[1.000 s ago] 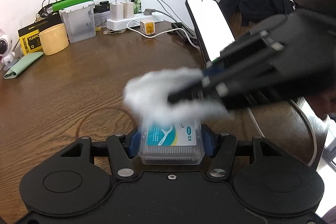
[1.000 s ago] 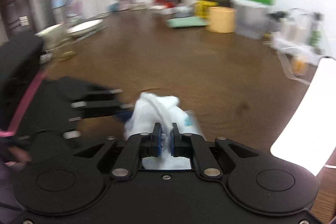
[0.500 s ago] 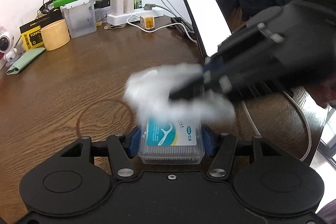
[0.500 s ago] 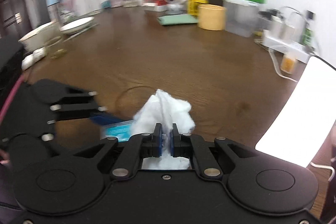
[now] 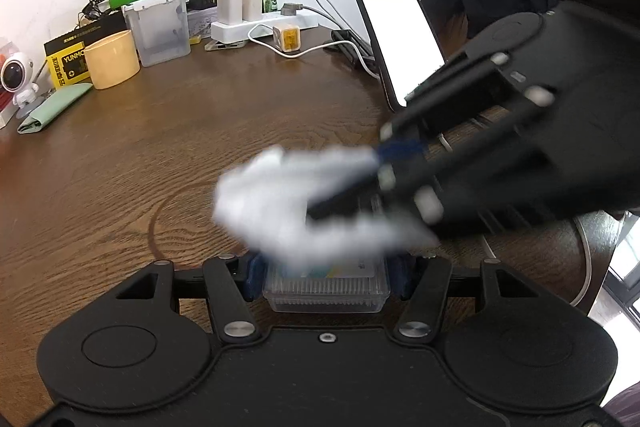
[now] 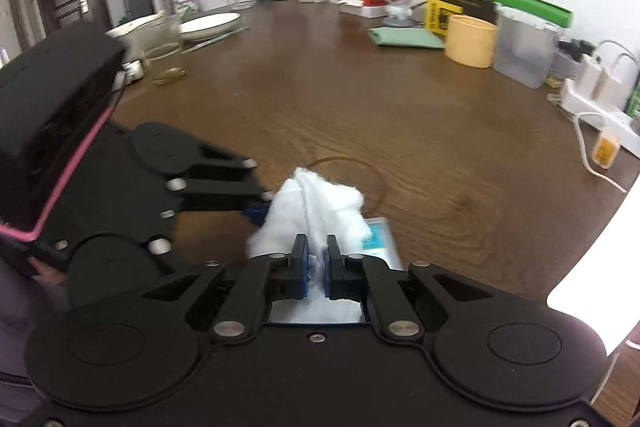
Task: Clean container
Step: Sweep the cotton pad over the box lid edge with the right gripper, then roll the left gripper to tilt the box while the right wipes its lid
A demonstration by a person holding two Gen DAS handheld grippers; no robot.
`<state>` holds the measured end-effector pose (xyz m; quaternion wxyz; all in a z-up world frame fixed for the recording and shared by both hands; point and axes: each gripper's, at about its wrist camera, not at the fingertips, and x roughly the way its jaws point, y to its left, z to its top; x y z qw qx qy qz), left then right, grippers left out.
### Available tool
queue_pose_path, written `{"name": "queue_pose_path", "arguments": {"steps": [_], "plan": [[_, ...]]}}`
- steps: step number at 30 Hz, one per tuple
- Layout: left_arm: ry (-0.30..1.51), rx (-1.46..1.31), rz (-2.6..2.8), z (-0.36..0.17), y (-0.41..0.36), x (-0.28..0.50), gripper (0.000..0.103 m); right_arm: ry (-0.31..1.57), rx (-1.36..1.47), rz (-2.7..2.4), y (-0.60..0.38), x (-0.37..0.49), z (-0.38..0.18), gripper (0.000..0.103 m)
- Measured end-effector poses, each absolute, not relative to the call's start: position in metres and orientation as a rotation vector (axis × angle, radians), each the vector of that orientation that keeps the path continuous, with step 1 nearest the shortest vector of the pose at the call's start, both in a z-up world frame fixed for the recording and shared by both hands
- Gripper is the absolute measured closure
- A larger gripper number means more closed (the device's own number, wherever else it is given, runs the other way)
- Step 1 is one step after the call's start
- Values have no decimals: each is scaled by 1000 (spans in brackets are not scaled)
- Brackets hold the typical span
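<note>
Wiping a clear plastic box over a dark wooden table point(image 6: 360, 99).
Left gripper point(image 5: 326, 269) clamped on the floss-pick box point(image 5: 326, 291); right gripper point(image 6: 316, 267) pinching a white tissue wad point(image 6: 316, 205) against its lid. Beyond: yellow cup point(image 6: 472, 41), power strip point(image 5: 260, 23), lit phone point(image 5: 400, 39), white wall.

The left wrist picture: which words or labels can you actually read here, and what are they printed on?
"YUNMO", cut off by the yellow cup: on the black and yellow box.
Label on the clear plastic container: mostly hidden under the white tissue, unreadable.
Phone: blank white screen.
Nothing else legible.
</note>
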<state>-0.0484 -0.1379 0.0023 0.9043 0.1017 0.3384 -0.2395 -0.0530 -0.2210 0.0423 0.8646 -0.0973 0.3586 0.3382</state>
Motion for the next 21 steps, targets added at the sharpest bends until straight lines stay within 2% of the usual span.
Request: {"name": "queue_pose_path", "arguments": {"steps": [7, 13, 21], "plan": [[673, 201, -499, 0, -137, -50, 46, 772, -207, 817, -209, -65, 43, 96], [664, 203, -503, 0, -138, -50, 46, 750, -193, 631, -227, -46, 41, 96], [671, 194, -500, 0, -138, -50, 46, 733, -254, 784, -221, -59, 43, 96]]}}
